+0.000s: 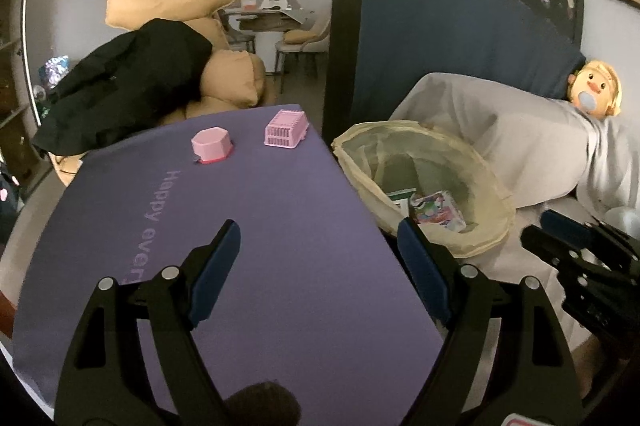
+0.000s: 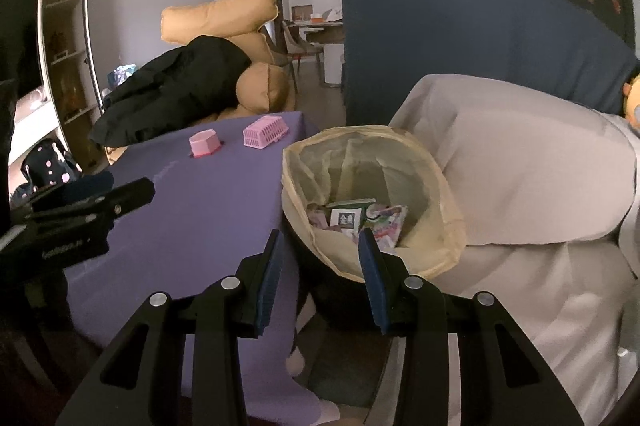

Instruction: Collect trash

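Left gripper (image 1: 320, 240), black frame with blue pads, is hovering over the purple tablecloth (image 1: 260, 226) with pale "Happy every..." lettering. Fingers are spread wide, nothing between them. Its right pad is lining up with the table's right edge, just beside the bin.

Right gripper (image 2: 318, 246), same build, is sitting at the gap between table edge and bin. Fingers are parted, narrower than the left's, gripping nothing. It is showing in the left wrist view at far right (image 1: 560, 238), and the left gripper is showing at the left edge of the right wrist view (image 2: 120, 193).

Trash: lying at the bottom of the round bin lined with a translucent yellowish plastic bag (image 2: 440, 185). Inside, a dark green-and-white printed carton (image 2: 346, 216) and a colourful crumpled wrapper (image 2: 386, 222) are lying side by side, touching; a third pinkish scrap is sitting to their left, too small to identify. The bin is standing between the table and a sofa draped in light grey cloth (image 2: 520, 165).

On the table's far end: a pink octagonal plastic box (image 1: 212, 143) and a pink slatted plastic basket (image 1: 286, 129), near each other, not touching, well apart from both grippers.

Behind the table, a black jacket (image 1: 120, 85) is draped over tan cushions (image 1: 168, 1).
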Available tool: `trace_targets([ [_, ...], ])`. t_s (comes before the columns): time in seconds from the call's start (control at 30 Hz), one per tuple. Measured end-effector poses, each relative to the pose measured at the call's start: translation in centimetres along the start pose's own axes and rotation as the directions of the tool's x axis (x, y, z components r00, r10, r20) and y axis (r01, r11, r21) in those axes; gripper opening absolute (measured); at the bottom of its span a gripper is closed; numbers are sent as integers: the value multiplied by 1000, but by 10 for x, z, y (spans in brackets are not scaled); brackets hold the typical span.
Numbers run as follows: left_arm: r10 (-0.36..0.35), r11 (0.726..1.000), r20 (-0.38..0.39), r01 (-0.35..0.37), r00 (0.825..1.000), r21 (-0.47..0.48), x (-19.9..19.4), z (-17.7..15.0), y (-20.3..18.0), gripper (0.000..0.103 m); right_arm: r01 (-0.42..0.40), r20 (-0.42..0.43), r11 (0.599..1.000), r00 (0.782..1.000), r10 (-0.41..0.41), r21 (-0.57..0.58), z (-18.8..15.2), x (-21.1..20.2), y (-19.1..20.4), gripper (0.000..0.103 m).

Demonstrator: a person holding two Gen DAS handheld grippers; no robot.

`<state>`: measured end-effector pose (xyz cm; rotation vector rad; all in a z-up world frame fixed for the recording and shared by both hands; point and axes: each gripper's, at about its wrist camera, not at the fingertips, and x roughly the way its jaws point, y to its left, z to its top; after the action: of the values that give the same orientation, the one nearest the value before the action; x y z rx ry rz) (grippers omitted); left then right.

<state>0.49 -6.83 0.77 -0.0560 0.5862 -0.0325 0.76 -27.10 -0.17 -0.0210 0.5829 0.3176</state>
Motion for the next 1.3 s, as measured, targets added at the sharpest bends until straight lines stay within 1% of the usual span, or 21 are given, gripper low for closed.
trace_targets([
  [0.2,13,1000,25,-13,1000,2,-7,0,0,77,-12,6,1000,1000,12,20,-8,-1,1,37],
  [0.6,16,1000,35,-16,999,0,-9,-2,-1,77,-14,11,1000,1000,14,1,-8,-2,8,37],
  [1.3,13,1000,27,-13,1000,11,-9,-2,-4,77,-1,6,1000,1000,1,16,-10,1,2,37],
])
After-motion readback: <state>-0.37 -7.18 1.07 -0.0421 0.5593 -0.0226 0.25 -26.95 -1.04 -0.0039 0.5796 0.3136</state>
